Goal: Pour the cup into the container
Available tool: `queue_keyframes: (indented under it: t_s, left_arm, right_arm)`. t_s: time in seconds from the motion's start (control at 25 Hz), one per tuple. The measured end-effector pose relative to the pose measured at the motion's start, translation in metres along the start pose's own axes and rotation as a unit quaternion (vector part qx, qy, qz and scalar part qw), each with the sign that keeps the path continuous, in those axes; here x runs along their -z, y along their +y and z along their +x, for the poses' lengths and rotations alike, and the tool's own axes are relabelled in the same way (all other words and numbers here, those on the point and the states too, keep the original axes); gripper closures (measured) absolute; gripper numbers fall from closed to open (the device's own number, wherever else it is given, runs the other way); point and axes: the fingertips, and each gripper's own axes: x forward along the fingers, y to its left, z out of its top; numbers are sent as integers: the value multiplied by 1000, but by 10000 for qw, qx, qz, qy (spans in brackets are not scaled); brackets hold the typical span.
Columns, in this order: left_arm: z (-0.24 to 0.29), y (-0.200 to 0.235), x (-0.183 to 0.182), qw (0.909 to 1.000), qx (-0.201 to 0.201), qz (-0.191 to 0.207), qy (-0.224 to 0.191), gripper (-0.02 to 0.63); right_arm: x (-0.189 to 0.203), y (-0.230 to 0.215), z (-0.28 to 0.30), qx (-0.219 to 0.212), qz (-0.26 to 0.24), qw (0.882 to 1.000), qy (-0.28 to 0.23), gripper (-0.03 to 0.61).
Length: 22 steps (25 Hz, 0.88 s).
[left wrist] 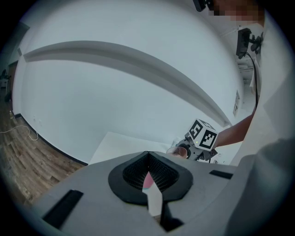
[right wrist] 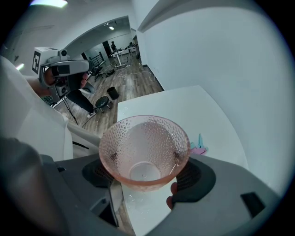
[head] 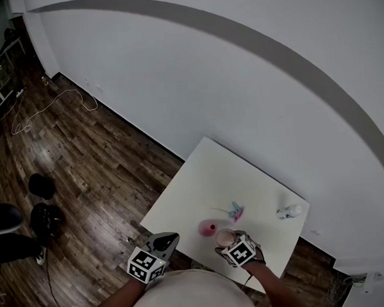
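My right gripper (right wrist: pixel 145 159) is shut on a pink dimpled translucent cup (right wrist: pixel 144 150), the pads pressing its two sides. I look down into the cup's mouth: only a few drops cling inside. In the head view the cup (head: pixel 224 235) hangs just right of a small pink container (head: pixel 207 229) on the white table (head: pixel 213 174), near its front edge. My left gripper (head: pixel 164 242) hovers at the table's front left corner, its fingertips together with nothing held. Through its jaws a bit of the pink container (left wrist: pixel 148 180) shows.
A small pink and blue object (head: pixel 235 211) lies behind the container. A clear bottle (head: pixel 289 211) lies near the table's right edge. Water drops (right wrist: pixel 133 199) dot the table under the cup. Dark stools (head: pixel 42 186) and a cable (head: pixel 57 103) are on the wooden floor to the left.
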Motion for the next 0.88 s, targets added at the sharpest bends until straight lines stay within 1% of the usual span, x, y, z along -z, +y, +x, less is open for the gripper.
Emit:
queue_keyframes:
  t_s: [0.56, 0.88]
  left_arm:
    - [-6, 5, 1, 10000, -24, -36, -41, 603]
    - [-12, 8, 4, 9999, -88, -90, -68, 602]
  right_arm:
    - [2, 2, 19, -190, -59, 9982, 563, 206]
    - [1, 1, 26, -178, -132, 9974, 689, 206]
